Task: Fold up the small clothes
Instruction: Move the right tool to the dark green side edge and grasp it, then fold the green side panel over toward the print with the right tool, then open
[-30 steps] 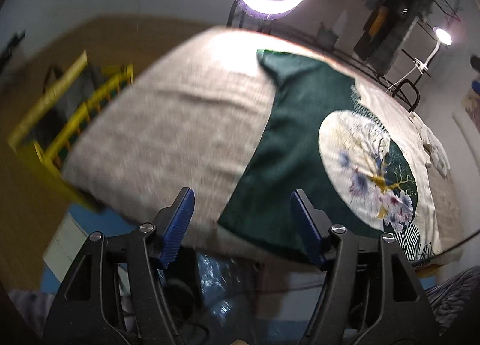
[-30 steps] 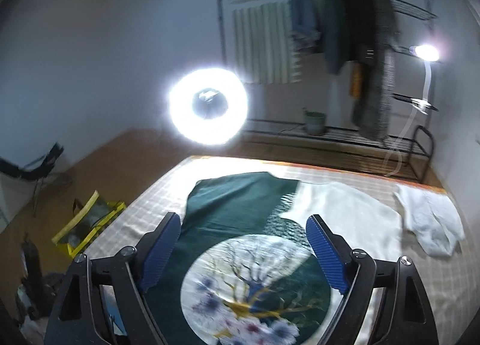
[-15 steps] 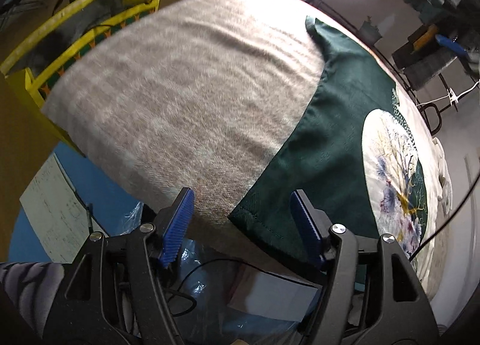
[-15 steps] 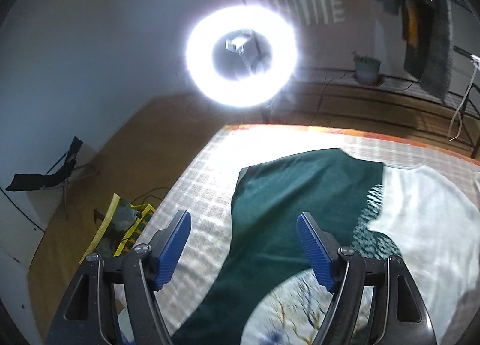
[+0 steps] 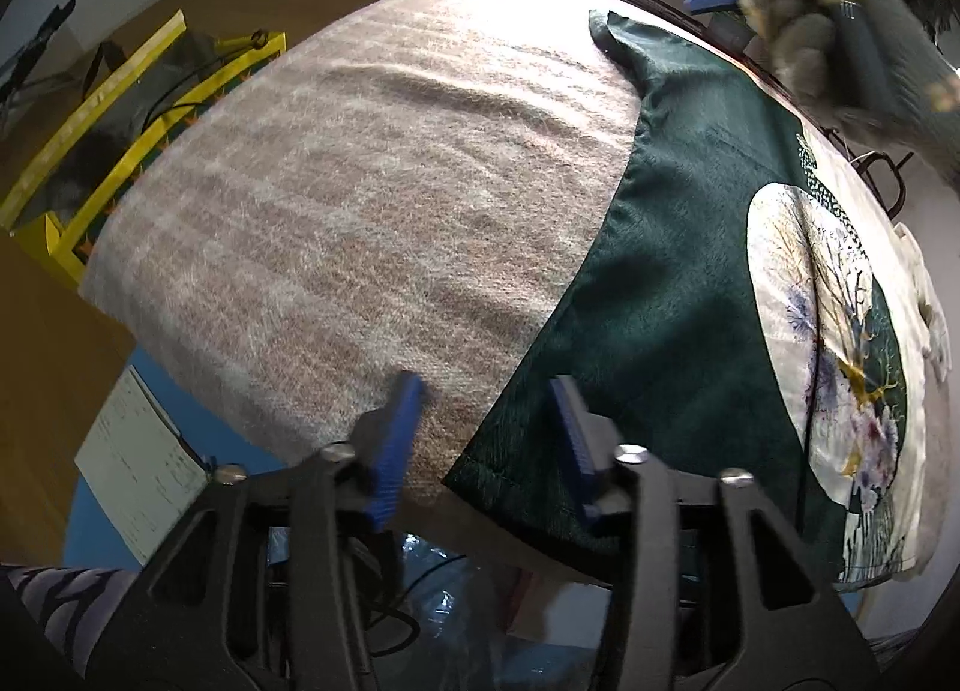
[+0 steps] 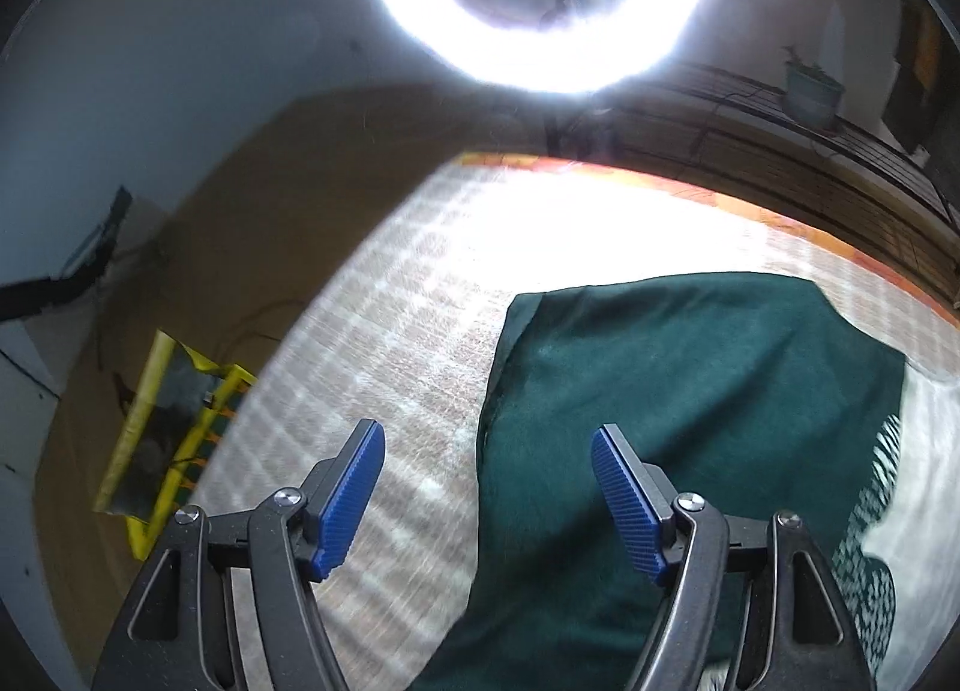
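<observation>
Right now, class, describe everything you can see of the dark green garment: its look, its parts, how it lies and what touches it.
The dark green garment looks like soft, slightly fuzzy cloth. It bears a large pale round print of a branching tree with blue and yellow touches. It lies spread flat on the checked beige blanket. Its hemmed near corner sits between the fingers of the left gripper, whose jaws have just been closing; contact is unclear. The right gripper hangs open over its left edge.

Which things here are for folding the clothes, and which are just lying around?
For the folding:
- green shirt
- left hand-held gripper, jaws just closing around the shirt's corner, nothing pinched yet
- right hand-held gripper, open over the shirt's edge
- checked blanket underneath

Just lying about:
- yellow bag
- ring light
- white garment
</observation>
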`<state>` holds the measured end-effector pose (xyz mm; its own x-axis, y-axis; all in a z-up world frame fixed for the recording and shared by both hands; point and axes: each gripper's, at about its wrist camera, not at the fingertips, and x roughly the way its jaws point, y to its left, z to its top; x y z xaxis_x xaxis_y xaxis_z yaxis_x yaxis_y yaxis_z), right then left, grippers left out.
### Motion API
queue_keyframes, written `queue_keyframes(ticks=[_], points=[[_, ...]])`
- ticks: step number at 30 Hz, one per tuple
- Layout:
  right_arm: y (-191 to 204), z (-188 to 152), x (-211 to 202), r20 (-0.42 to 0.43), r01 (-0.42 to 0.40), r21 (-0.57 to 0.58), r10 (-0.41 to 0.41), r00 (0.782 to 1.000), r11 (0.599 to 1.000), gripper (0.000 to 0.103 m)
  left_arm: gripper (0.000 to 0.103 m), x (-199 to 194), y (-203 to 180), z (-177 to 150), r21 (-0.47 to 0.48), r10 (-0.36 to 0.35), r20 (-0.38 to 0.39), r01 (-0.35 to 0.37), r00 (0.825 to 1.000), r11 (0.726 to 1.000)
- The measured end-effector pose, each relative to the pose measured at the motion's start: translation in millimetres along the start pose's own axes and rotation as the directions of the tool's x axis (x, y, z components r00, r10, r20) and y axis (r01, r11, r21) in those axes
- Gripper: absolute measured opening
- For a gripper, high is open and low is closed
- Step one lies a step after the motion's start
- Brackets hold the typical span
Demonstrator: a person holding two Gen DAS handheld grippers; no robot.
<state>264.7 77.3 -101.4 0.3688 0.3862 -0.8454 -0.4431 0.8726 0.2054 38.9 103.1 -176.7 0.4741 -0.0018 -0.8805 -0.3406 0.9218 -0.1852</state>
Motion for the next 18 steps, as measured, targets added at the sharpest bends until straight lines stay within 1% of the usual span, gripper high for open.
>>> queue_keyframes(ticks=[2,4,6,8,10,11,12,13,14,15,16,17,18], points=[[5,5,20,-0.022,0.02,-0.025,-0.021,1.0,0.999,0.074,0.019,0,-2,0,0.009,-0.01,0.0,0.01,1.0,1.0],[8,8,40,-0.045,0.043,-0.04,-0.045,0.998,0.998,0.072,0.007,1,-6,0,0.021,-0.035,-0.005,0.035,0.999,0.999],[9,11,55,-0.065,0.055,-0.046,-0.058,0.996,0.997,0.069,0.005,1,-8,-1,0.027,-0.045,-0.005,0.045,0.999,0.999],[8,12,69,-0.08,0.065,-0.057,-0.07,0.994,0.996,0.068,0.003,1,-8,0,0.016,-0.066,-0.01,0.066,0.998,0.998],[8,11,81,-0.102,0.084,-0.081,-0.092,0.991,0.993,0.064,0.002,1,-4,0,-0.007,-0.086,-0.014,0.085,0.996,0.996],[9,10,89,-0.119,0.1,-0.101,-0.112,0.987,0.99,0.059,0.002,1,-3,1,-0.016,-0.095,-0.015,0.094,0.995,0.995],[10,9,95,-0.129,0.111,-0.114,-0.126,0.984,0.987,0.051,0.002,1,-1,1,-0.024,-0.104,-0.015,0.103,0.994,0.994],[10,7,100,-0.146,0.131,-0.141,-0.152,0.978,0.981,0.047,0.002,0,0,0,-0.03,-0.107,-0.014,0.107,0.994,0.994],[11,5,101,-0.137,0.157,-0.169,-0.181,0.974,0.973,0.039,0.001,0,2,0,-0.035,-0.112,-0.011,0.111,0.994,0.993],[11,4,99,-0.13,0.168,-0.183,-0.193,0.973,0.969,0.031,0.001,-1,4,0,-0.041,-0.113,-0.009,0.112,0.994,0.993],[10,4,97,-0.129,0.176,-0.191,-0.202,0.971,0.966,0.025,0.001,-1,4,-1,-0.045,-0.114,-0.008,0.114,0.993,0.992],[8,4,96,-0.127,0.181,-0.19,-0.207,0.97,0.965,0.012,0.001,-1,5,0,-0.046,-0.116,-0.005,0.116,0.993,0.992],[6,5,94,-0.127,0.186,-0.184,-0.211,0.969,0.965,0.005,0.001,-4,5,0,-0.043,-0.114,0.004,0.114,0.993,0.993]])
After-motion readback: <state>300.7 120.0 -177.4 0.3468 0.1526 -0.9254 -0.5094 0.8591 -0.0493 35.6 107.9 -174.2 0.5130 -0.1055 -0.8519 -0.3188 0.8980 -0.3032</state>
